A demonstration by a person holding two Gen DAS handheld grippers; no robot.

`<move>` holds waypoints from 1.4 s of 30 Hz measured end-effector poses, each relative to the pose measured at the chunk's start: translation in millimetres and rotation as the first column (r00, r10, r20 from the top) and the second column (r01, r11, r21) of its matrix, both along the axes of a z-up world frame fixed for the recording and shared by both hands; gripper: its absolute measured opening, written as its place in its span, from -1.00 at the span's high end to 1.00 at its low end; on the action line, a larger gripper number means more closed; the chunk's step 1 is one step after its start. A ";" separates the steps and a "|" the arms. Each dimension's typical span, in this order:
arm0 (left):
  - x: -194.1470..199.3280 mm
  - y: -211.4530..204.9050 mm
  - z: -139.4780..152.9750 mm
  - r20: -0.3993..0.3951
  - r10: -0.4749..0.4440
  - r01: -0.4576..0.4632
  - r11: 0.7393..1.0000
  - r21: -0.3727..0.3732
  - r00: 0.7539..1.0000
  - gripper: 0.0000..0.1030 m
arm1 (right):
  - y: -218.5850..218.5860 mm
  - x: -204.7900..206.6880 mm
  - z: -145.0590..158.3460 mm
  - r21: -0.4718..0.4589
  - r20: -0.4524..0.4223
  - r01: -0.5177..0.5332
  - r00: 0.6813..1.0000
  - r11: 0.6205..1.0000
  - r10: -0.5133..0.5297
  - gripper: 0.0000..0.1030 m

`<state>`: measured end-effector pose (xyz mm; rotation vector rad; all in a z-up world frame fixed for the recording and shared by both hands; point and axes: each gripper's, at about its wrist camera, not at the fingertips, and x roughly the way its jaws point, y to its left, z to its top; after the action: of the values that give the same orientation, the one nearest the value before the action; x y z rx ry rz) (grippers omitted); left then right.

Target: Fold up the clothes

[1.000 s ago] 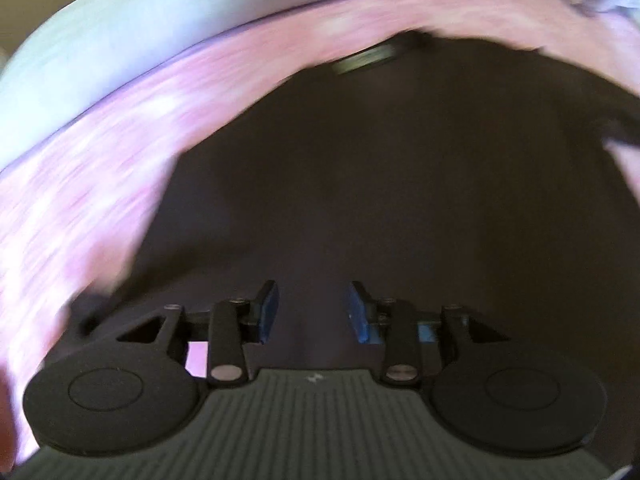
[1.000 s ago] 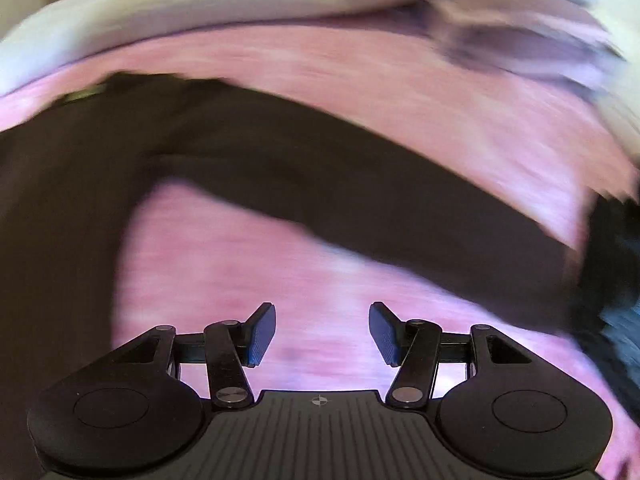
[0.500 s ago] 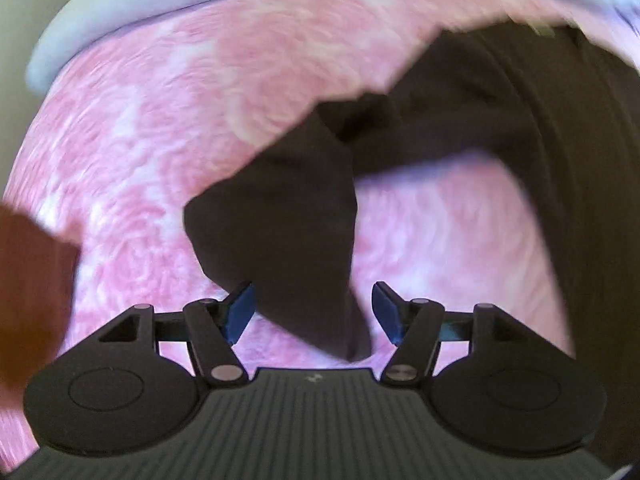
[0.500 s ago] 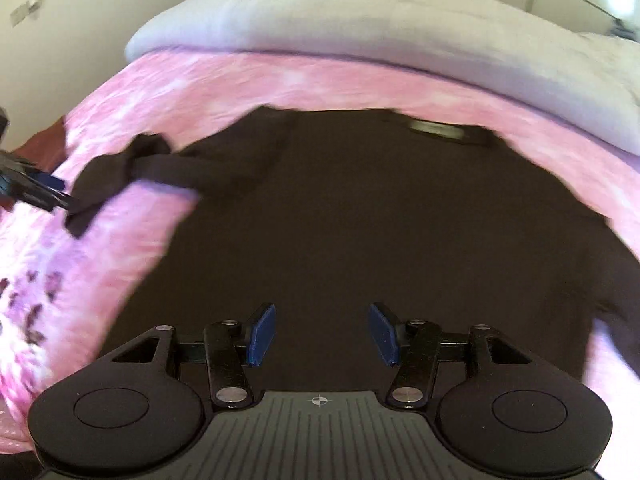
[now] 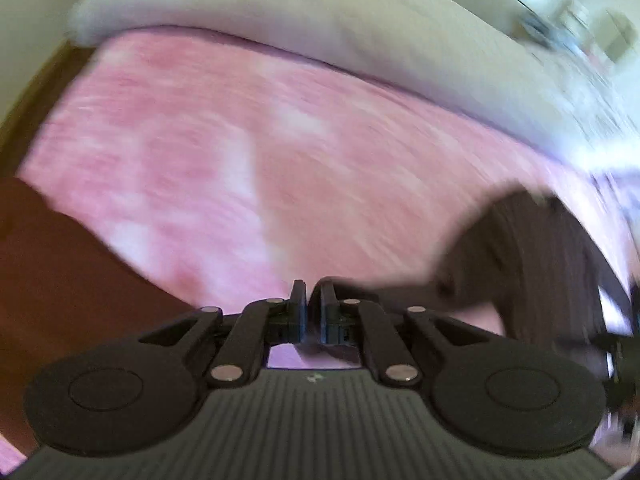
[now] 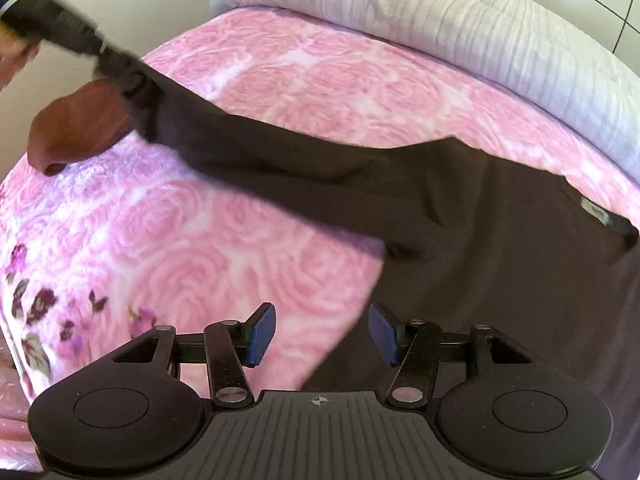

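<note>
The dark brown long-sleeved top lies spread on the pink rose-patterned plush blanket that covers the bed, its body flat and its neck label toward the pale grey quilted cover folded along the far side. One sleeve is drawn out taut from the shoulder and lifted clear of the blanket: the left gripper has its jaws pressed together on the cuff, which shows as a thin dark strip running off to the garment. The right gripper hovers over the near side edge of the top's body with its jaws spread, holding nothing.

I'd judge the sleeve is being handled, either pulled straight or about to be carried in over the body; the blur in the left view suggests quick motion. Whichever it is, the cuff grip must hold without dragging the body askew.

A reddish-brown rounded cushion sits beyond the cuff, with a cream wall behind.
</note>
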<state>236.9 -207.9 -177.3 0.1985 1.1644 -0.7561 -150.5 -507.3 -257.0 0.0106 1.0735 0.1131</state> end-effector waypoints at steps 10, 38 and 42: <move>-31.2 -6.9 -41.0 0.100 -0.160 0.139 0.972 0.188 0.982 0.15 | 5.7 23.0 -16.7 -0.030 -0.035 -0.016 0.999 0.999 0.015 -0.08; -70.6 76.2 -53.3 0.246 0.191 -0.256 0.929 0.266 0.950 0.65 | -21.4 14.1 -39.8 -0.002 -0.092 0.074 0.993 0.997 -0.074 -0.08; -63.5 31.7 -48.0 0.208 -0.015 -0.018 0.988 0.155 0.978 0.43 | -27.2 15.7 -42.9 0.003 -0.093 0.107 0.990 0.994 -0.107 -0.08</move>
<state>173.4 -176.2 -225.3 0.3992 1.0236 -0.6266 -134.8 -534.5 -299.9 0.0810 1.1628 0.0200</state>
